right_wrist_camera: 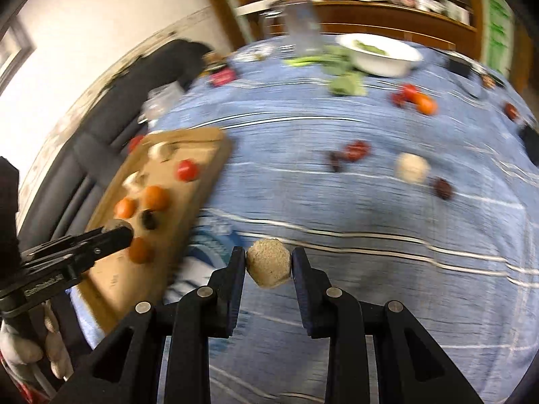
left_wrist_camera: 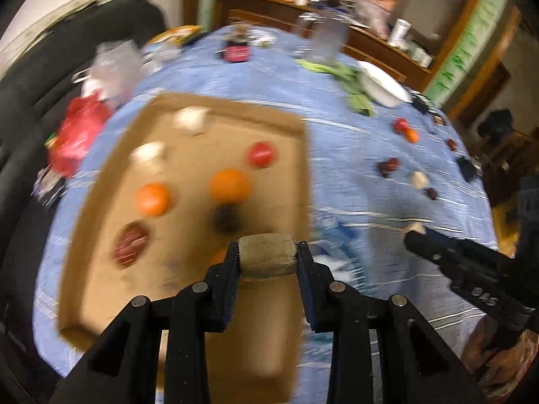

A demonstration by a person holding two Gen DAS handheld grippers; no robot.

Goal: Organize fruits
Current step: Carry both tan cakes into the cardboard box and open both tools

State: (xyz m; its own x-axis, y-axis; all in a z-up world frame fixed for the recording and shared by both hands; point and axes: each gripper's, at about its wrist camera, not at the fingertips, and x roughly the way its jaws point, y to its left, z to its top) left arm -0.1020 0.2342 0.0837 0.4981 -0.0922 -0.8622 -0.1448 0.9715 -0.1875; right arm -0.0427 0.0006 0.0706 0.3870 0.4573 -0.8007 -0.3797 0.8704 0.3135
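Now both tongs level: left tongs (left_wrist_camera: 267,258) clamping brown fruit (left_wrist_camera: 267,256), right tongs (right_wrist_camera: 268,262) pale fruit (right_wrist_camera: 268,263).

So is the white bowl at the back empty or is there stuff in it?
Not empty. The right wrist view shows something green lying inside the white bowl; more green leaves lie on the blue cloth beside it. Too blurred to name the greens.

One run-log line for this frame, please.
left gripper: jaws shut on brown fruit, over cardboard tray | right gripper: jaws shut on beige fruit, over blue cloth
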